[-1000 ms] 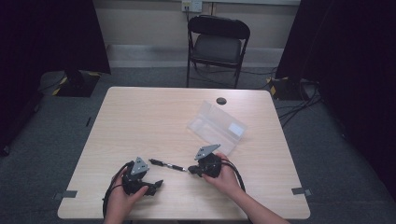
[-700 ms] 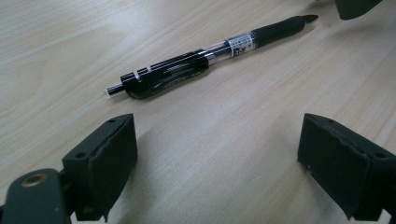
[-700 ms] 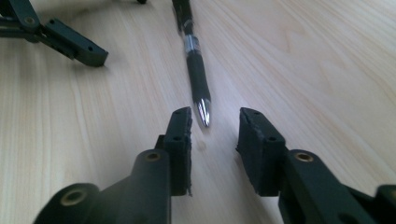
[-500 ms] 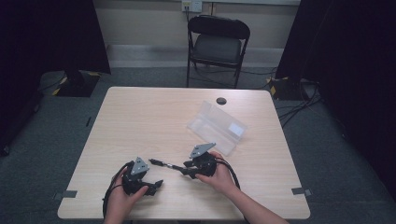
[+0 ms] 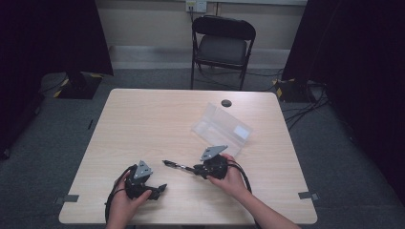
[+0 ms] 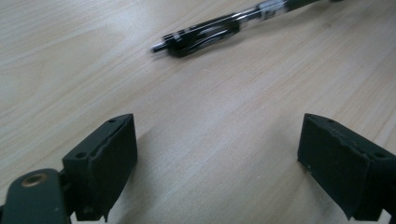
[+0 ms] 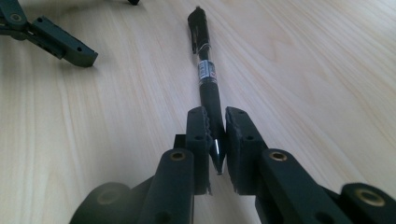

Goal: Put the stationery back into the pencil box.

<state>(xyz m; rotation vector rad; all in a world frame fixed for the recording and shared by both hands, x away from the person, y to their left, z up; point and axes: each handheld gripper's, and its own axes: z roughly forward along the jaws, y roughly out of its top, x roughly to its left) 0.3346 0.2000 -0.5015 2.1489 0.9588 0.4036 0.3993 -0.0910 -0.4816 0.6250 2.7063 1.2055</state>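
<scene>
A black pen lies on the wooden table near the front, its far end pointing left. My right gripper has just been closing, with the pen between its jaws, and it is now shut on the pen's pointed end. My left gripper rests at the front left, jaws wide open with bare table between them. The pen lies a little beyond it. The left gripper's jaw is visible at the upper left of the right gripper view.
A clear plastic case lies open on the table behind the right hand. A small black round cap sits at the far edge. A folding chair stands beyond the table. Cables trail from both grippers.
My right gripper has shifted slightly left along the table and its jaws have come together on the pen's near end. The left gripper has stayed where it was.
</scene>
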